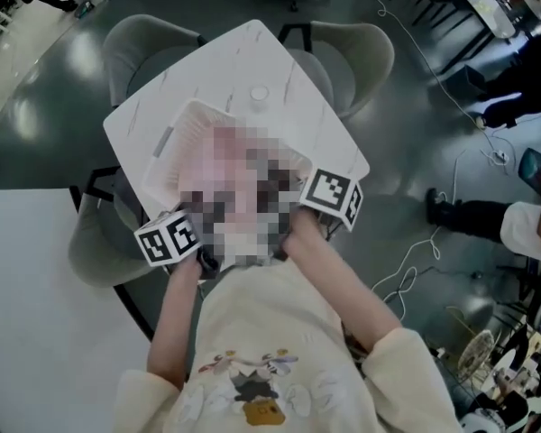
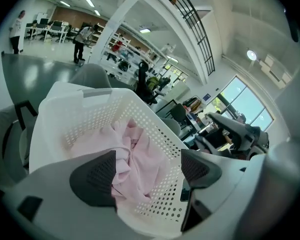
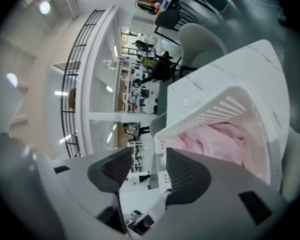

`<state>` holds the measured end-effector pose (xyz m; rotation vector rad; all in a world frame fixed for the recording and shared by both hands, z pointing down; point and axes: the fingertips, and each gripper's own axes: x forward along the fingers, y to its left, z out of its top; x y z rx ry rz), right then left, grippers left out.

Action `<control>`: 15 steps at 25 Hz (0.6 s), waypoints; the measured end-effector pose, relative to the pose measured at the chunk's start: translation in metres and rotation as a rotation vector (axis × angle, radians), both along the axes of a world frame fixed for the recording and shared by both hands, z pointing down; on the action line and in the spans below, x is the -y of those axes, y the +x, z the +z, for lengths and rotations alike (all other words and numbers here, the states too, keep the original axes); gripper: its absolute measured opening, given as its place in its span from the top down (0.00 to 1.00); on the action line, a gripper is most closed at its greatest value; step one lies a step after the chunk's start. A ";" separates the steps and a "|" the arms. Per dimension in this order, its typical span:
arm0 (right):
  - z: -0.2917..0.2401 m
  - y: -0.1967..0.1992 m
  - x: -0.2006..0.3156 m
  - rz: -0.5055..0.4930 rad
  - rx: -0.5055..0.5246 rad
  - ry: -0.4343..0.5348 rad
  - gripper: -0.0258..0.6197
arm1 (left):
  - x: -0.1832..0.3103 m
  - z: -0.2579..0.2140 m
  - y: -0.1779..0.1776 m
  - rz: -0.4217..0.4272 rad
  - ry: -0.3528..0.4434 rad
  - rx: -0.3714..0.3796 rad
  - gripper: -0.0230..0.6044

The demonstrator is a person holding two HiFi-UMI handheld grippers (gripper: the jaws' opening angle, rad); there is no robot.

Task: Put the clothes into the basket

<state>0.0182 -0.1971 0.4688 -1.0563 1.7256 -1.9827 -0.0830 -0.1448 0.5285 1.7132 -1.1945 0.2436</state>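
Note:
A white perforated basket (image 1: 173, 141) stands on the white table (image 1: 252, 52) right in front of me, with pink clothes (image 2: 135, 159) crumpled inside it. My left gripper (image 2: 146, 174) is open at the basket's near left side, and its wall (image 2: 162, 184) and part of the pink cloth show between the jaws. Over on the other side, my right gripper (image 3: 150, 174) is open too. The basket's corner rim (image 3: 155, 159) stands in its gap, close to the right pad (image 3: 182, 171). In the head view only the two marker cubes (image 1: 167, 239) (image 1: 332, 195) show beside the basket.
Grey chairs (image 1: 144, 39) (image 1: 365, 48) surround the table, and a small white round object (image 1: 259, 95) lies beyond the basket. Another white tabletop (image 1: 36, 287) is at the lower left. Cables (image 1: 415, 269) trail on the dark floor to the right, near seated people.

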 end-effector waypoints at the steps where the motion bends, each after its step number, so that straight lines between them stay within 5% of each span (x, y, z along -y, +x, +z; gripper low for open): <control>1: -0.015 0.005 0.002 -0.012 0.002 0.033 0.63 | -0.002 0.000 0.000 -0.004 0.002 -0.009 0.31; 6: -0.064 0.023 -0.018 -0.065 -0.136 0.146 0.64 | -0.015 0.000 0.000 0.007 0.009 -0.015 0.31; 11: -0.105 0.013 -0.062 -0.084 0.036 0.096 0.64 | -0.022 -0.004 -0.003 0.014 0.019 -0.022 0.31; 15: -0.118 0.034 -0.085 -0.039 -0.060 0.088 0.64 | -0.026 -0.007 -0.006 0.008 0.024 -0.034 0.31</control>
